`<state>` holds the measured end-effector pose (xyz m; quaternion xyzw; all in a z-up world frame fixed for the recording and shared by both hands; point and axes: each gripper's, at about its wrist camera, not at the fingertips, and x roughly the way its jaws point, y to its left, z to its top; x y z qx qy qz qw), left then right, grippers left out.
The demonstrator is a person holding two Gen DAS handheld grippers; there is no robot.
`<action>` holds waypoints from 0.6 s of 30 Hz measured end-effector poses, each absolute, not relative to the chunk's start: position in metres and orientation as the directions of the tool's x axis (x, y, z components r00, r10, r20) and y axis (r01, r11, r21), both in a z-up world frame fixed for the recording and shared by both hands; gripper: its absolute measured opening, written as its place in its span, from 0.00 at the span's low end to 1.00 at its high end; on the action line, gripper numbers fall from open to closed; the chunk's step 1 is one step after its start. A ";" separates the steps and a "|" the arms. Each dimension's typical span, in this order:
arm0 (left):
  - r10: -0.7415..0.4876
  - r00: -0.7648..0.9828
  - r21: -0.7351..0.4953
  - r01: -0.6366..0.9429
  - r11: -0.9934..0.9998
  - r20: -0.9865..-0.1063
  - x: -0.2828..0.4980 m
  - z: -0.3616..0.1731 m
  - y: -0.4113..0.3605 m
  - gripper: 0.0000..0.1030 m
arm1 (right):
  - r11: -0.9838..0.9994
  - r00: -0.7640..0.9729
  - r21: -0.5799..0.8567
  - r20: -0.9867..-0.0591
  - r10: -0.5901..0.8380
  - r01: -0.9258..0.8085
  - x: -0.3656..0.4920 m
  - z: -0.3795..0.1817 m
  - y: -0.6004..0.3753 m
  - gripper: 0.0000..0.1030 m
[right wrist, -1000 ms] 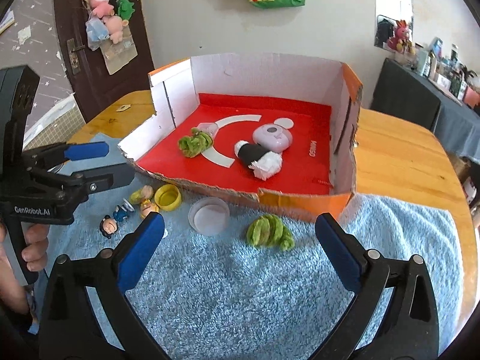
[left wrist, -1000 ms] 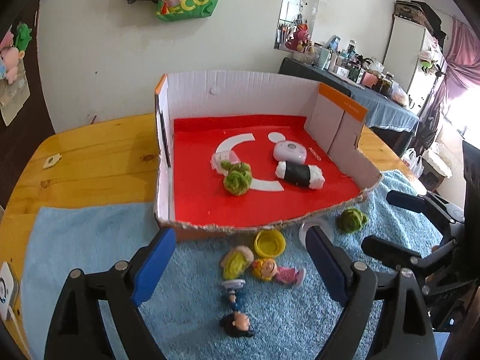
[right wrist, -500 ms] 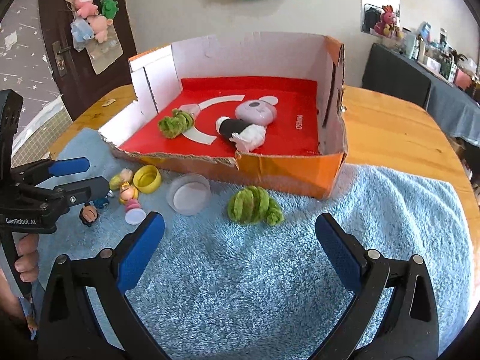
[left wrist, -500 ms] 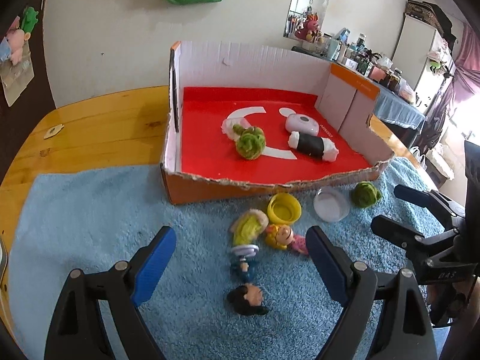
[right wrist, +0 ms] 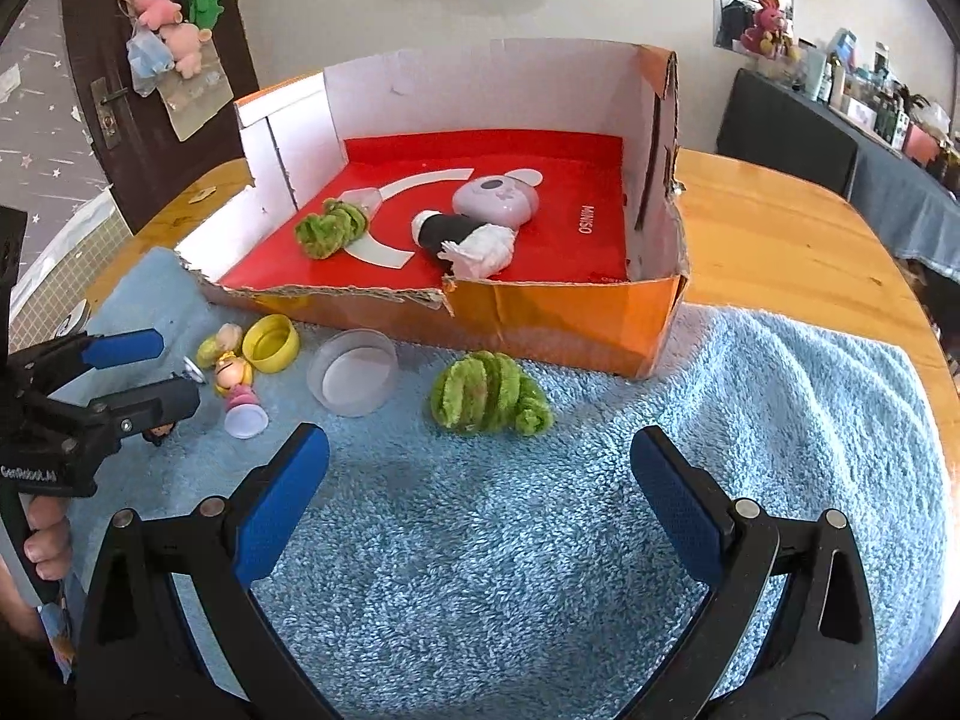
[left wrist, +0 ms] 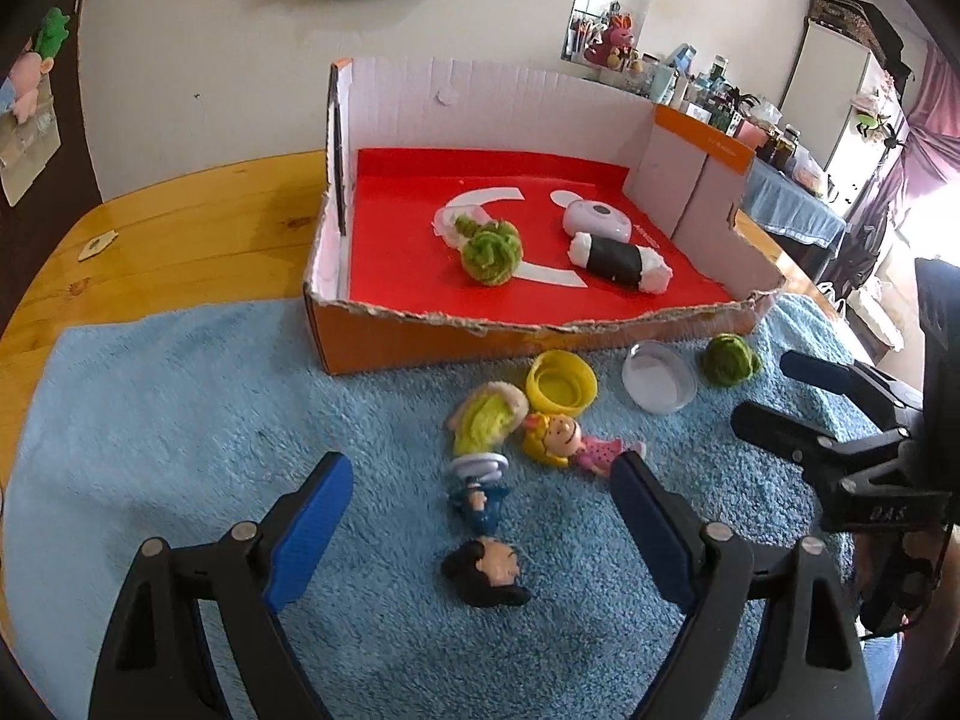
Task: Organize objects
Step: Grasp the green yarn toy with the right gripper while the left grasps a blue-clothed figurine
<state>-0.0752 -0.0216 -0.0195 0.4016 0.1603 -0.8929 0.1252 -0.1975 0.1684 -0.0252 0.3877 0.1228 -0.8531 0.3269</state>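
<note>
Table (right wrist: 780, 228): wooden, round-edged; carries the towel and the box.
Towel (right wrist: 750, 420): blue, fluffy; covers the near part of the table.
Box (left wrist: 420, 348): open cardboard, orange outside, red floor; its front edge rests on the towel.
Box contents: green yarn ball (left wrist: 491, 250), black-and-white roll (left wrist: 618, 255), pink mouse-shaped case (left wrist: 597, 221) just behind the roll.
Left gripper (left wrist: 477, 510): fingers spread wide, holding nothing; hovers low over the towel above the blue figure.
Right gripper (right wrist: 480, 480): fingers spread wide, holding nothing; hovers over the towel, just short of the green yarn bundle.
Green yarn bundle (right wrist: 486, 393): on the towel, near the box front.
Clear dish (right wrist: 353, 372): on the towel, left of the bundle.
Yellow cap (left wrist: 561, 383): open side up, just in front of the box.
Blonde doll (left wrist: 564, 438): lying beside the cap.
Green-and-cream toy (left wrist: 486, 417): touching the doll.
Blue figure (left wrist: 480, 489): lying down.
Dark-haired head (left wrist: 486, 570): nearest the left gripper.
</note>
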 end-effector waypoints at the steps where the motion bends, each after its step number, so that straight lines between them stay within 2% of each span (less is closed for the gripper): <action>1: -0.088 -0.644 -0.189 0.349 -0.918 -0.760 -0.076 -0.021 -0.021 0.78 | -0.758 -0.488 0.042 -0.743 -0.459 0.650 -0.199 -0.025 0.168 0.99; 3: -0.075 -0.639 -0.196 0.344 -0.918 -0.766 -0.077 -0.023 -0.021 0.69 | -0.761 -0.492 0.038 -0.742 -0.456 0.648 -0.200 -0.023 0.168 0.99; 6: -0.069 -0.636 -0.201 0.342 -0.918 -0.768 -0.077 -0.025 -0.020 0.64 | -0.765 -0.495 0.039 -0.742 -0.453 0.643 -0.203 -0.021 0.167 0.92; 7: -0.066 -0.637 -0.204 0.342 -0.917 -0.768 -0.077 -0.026 -0.020 0.63 | -0.766 -0.492 0.042 -0.744 -0.453 0.641 -0.205 -0.021 0.167 0.83; 11: -0.063 -0.637 -0.206 0.339 -0.918 -0.769 -0.077 -0.026 -0.021 0.59 | -0.765 -0.464 0.059 -0.763 -0.449 0.642 -0.213 -0.026 0.163 0.64; 18: -0.062 -0.633 -0.194 0.327 -0.925 -0.771 -0.075 -0.027 -0.017 0.56 | -0.761 -0.457 0.051 -0.773 -0.440 0.646 -0.217 -0.028 0.157 0.55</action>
